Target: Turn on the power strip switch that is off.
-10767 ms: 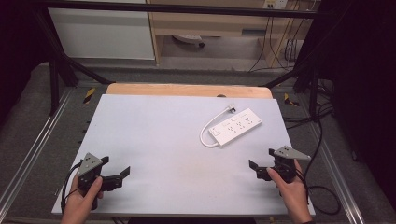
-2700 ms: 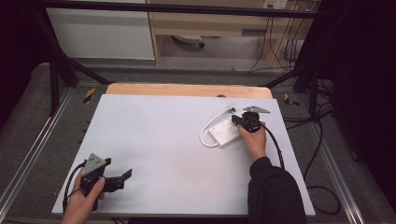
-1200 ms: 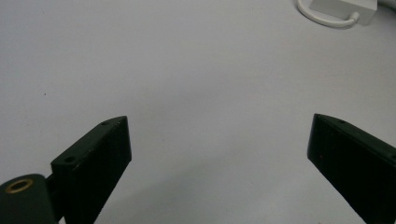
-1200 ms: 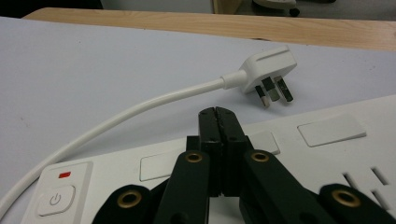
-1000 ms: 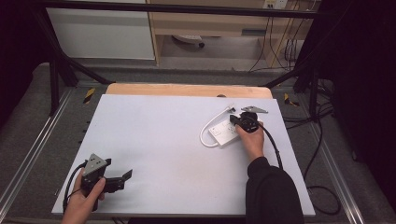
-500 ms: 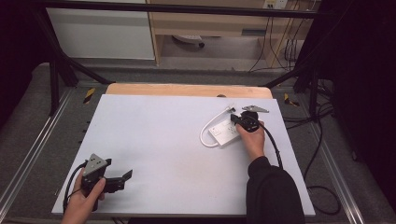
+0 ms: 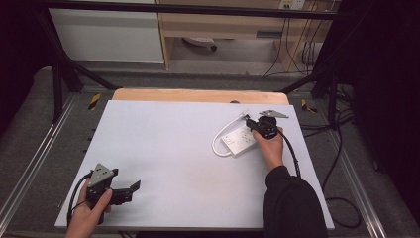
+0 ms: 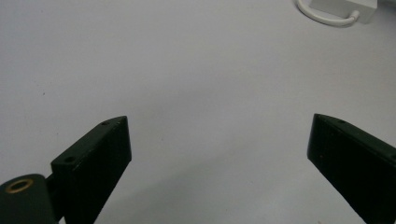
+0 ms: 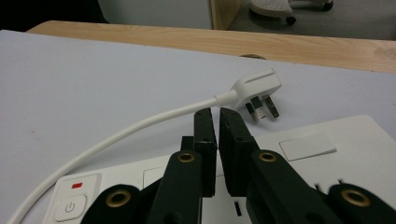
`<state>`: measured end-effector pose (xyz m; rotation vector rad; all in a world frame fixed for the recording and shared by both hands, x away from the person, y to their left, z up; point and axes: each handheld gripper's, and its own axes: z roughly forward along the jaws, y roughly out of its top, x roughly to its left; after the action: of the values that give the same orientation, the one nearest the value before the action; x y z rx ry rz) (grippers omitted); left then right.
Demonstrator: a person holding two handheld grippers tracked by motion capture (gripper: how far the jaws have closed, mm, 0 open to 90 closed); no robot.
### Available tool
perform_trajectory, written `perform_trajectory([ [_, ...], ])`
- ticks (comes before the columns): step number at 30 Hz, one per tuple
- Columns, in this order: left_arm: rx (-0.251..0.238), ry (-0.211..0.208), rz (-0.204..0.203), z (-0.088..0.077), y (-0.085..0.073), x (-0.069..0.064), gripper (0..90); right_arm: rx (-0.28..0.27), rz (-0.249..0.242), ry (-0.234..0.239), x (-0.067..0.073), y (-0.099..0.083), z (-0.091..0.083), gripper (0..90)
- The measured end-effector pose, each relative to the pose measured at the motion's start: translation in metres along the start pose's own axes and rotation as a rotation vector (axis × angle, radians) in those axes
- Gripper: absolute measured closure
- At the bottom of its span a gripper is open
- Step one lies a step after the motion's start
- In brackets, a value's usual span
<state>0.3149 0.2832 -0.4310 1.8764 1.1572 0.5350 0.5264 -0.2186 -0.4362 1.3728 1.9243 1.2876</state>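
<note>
- Our right gripper (image 9: pixel 215 114) hangs over the white power strip (image 7: pixel 241 141), jaws nearly together with a thin gap, nothing pinched between them; they have just parted a hair.
- Directly under those jaws: the strip's socket face (image 9: pixel 299 154); its power button (image 9: pixel 70 207) with the red indicator sits low and to the left of the gripper.
- Just past the fingertips: the strip's own cable (image 9: pixel 140 127) crosses in front, rising left to right to the plug (image 9: pixel 257 88), slightly right of the jaw line and lying on its side with the pins pointing right and toward us.
- Judgement: the plug is the likely next target, a short reach forward and a little right; jaws must open wider first.
- In the high view the strip's long axis runs diagonally, near-left to far-right.
- Our left gripper (image 8: pixel 219 154) rests wide open and empty on the table (image 7: pixel 163 148), the strip (image 8: pixel 348 7) well apart at its far right. Right hand is clearly nearer.
</note>
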Motion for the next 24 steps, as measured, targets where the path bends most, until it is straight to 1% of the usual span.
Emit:
perform_trajectory([
  [7,0.002,-0.001,0.0,0.0002,-0.0003,0.0,6.4,-0.01,-0.001,-0.004,-0.0009,0.003,-0.0036,81.6],
  [9,0.004,0.0,0.001,0.0002,-0.0003,0.0001,6.4,-0.015,0.008,0.002,-0.0003,0.0039,-0.0048,79.6],
  [13,0.005,-0.002,0.001,0.0008,-0.0005,-0.0005,6.4,-0.02,-0.001,0.003,0.0004,0.0056,-0.0066,75.7],
  [16,0.007,-0.001,0.002,0.0008,-0.0006,-0.0003,6.4,-0.02,0.001,-0.01,-0.0005,0.0064,-0.0076,72.5],
  [19,0.008,-0.001,0.002,0.001,-0.0008,-0.0003,6.4,-0.026,0.009,-0.006,-0.0018,0.0075,-0.0093,68.0],
  [24,0.01,-0.003,0.004,0.0013,-0.001,-0.0005,6.4,-0.036,0.012,0.003,-0.0015,0.0088,-0.0105,63.7],
])
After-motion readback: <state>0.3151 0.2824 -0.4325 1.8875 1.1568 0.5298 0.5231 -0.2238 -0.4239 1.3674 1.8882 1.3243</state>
